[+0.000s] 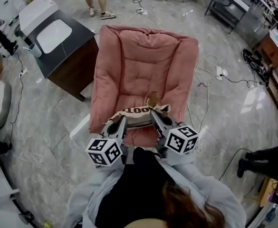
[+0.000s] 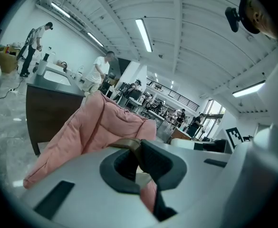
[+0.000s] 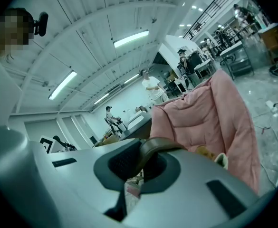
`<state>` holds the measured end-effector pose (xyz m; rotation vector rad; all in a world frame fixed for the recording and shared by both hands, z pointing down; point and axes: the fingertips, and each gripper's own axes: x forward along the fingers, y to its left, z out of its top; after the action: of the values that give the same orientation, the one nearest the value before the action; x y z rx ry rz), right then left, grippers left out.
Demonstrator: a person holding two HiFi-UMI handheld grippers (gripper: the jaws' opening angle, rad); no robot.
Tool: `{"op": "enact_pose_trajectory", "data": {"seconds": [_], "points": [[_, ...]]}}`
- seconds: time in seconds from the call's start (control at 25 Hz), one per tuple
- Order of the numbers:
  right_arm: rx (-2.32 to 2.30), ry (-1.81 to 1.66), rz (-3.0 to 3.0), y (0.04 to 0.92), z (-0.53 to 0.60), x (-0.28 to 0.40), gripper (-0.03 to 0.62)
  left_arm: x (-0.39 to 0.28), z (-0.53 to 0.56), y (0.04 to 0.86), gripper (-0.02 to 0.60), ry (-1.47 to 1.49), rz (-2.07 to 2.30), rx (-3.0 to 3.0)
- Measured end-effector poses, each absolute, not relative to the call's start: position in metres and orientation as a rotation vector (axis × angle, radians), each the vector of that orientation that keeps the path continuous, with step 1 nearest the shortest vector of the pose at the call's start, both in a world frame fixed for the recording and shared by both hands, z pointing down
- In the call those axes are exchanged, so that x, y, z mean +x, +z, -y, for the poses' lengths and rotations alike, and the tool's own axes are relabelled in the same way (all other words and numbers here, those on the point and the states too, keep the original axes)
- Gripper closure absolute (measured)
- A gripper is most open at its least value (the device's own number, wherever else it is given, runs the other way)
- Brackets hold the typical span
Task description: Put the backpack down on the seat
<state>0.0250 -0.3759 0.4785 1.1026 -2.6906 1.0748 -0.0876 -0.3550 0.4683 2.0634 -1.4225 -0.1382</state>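
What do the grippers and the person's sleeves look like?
Both the left gripper and right gripper have light grey bodies with dark jaws, each carrying a white cube printed with black square markers. The sleeves are pale grey.

free: seat (image 1: 141,75) open ahead | obstacles: cabinet (image 1: 74,63) left; floor cables (image 1: 206,82) right

The backpack (image 1: 138,120) bore a pale band with big dark letters, only partly readable: two round ones like "OO", then one unclear letter. The cubes on the left tool (image 1: 121,122) and right tool (image 1: 154,115) carried black-and-white square markers.
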Motion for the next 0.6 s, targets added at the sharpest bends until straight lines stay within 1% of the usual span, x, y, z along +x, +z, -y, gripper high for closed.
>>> {"op": "enact_pose_trajectory", "data": {"seconds": [0.24, 0.4, 0.6], "points": [[1.107, 1.088, 2.689, 0.483, 0.404, 0.03, 0.585, -0.08, 0.376, 0.473, 0.561, -0.136, 1.411, 2.064], [1.109, 1.117, 2.659, 0.488, 0.405, 0.03, 0.585, -0.081, 0.377, 0.476, 0.561, -0.169, 1.39, 2.014], [1.108, 1.181, 2.58, 0.508, 0.408, 0.023, 0.585, -0.088, 0.38, 0.496, 0.561, -0.137, 1.377, 1.966]]}}
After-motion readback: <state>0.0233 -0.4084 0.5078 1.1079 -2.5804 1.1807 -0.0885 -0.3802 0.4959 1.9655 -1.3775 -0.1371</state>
